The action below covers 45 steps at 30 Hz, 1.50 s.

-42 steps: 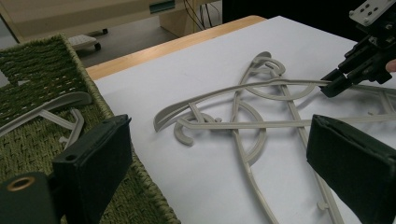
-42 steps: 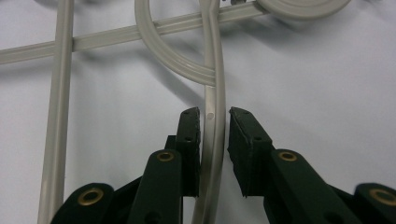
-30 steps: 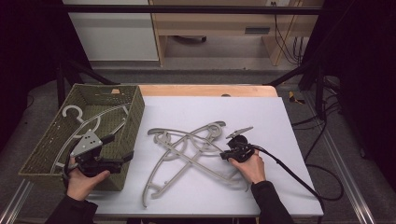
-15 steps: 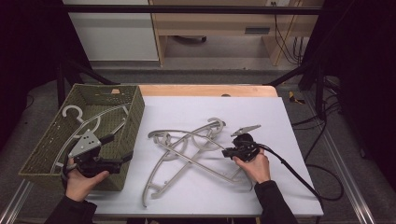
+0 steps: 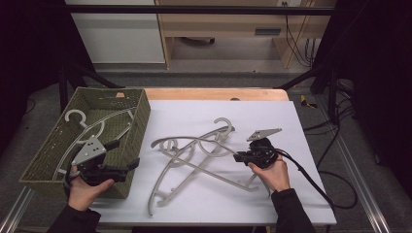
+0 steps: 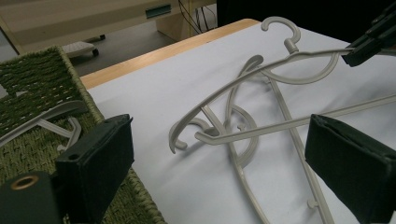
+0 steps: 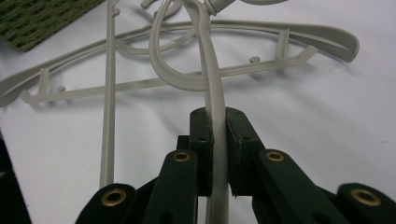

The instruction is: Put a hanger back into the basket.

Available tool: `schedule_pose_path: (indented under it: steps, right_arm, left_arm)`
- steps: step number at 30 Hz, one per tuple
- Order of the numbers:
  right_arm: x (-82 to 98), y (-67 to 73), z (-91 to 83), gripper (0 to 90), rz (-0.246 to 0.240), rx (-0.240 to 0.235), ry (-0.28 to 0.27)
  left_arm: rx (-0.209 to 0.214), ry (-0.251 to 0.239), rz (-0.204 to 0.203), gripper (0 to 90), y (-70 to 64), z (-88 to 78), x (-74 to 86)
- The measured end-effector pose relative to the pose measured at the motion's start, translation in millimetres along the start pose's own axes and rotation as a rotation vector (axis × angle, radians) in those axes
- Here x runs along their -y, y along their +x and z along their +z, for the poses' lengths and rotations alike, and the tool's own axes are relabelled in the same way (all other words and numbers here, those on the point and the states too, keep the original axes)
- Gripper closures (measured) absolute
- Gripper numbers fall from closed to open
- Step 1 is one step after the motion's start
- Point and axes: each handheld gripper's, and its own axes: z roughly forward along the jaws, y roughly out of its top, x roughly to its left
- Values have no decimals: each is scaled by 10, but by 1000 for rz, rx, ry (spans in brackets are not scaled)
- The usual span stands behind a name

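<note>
- Right gripper is clamped on one arm of a grey hanger; right gripper view shows both pads pressed flat on the plastic bar.
- Held hanger is at mid-table, its hook pointing away from the person; the far end looks raised off the white table cover, the rest is tangled over the others.
- Left gripper is wide open with nothing between the jaws; it hovers at the near right corner of the green woven basket. Left gripper view shows the hanger pile through the gap, and the other gripper at top right on the bar.
- Done so far, judging by layout: one hanger in basket, lying along the inside.
- Left: the pile on the table, looks like three hangers crossed over each other including the held one; exact count is hard to tell, the arms overlap.
- Step in hand, my read: pulling the gripped hanger free of the tangle, then carrying it left into the basket.
- Progress: early, roughly a quarter if there are four in total.
- Risk: hooks and notches of the lower hangers may catch and drag along.
- Basket has room; the left gripper could steady the pile or take the hand-off.
</note>
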Motion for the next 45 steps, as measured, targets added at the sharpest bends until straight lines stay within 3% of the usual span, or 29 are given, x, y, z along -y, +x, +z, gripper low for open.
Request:
schedule_pose_path:
  steps: [8, 12, 16, 20, 21, 32, 34, 36, 40, 45]
  right_arm:
    - [-41, 137, -149, 824, -87, -67, -4]
    - [-64, 220, -220, 824, -116, -101, -14]
    - [-70, 248, -276, 824, -139, -141, -26]
    - [-41, 294, -299, 825, -153, -144, 2]
    - [-36, 290, -297, 824, -176, -150, 3]
    - [7, 388, -320, 824, -198, -204, 25]
    - [8, 392, -303, 824, -219, -217, 27]
    - [6, 415, -289, 824, -210, -216, 34]
    - [-9, 443, -255, 824, -230, -235, 38]
    - [-19, 481, -230, 824, -244, -246, 42]
  left_arm:
    - [27, 9, 14, 77, -83, 17, -47]
    - [43, 32, 46, 77, -156, 64, -97]
    - [61, 69, 86, 77, -238, 153, -169]
    - [85, 97, 118, 82, -317, 263, -247]
    - [93, 108, 129, 82, -343, 302, -270]
    - [171, 195, 211, 116, -545, 625, -353]
    - [188, 215, 222, 140, -583, 687, -324]
    - [202, 237, 237, 172, -611, 731, -291]
    - [235, 292, 279, 287, -658, 823, -211]
    - [239, 336, 314, 445, -685, 880, -166]
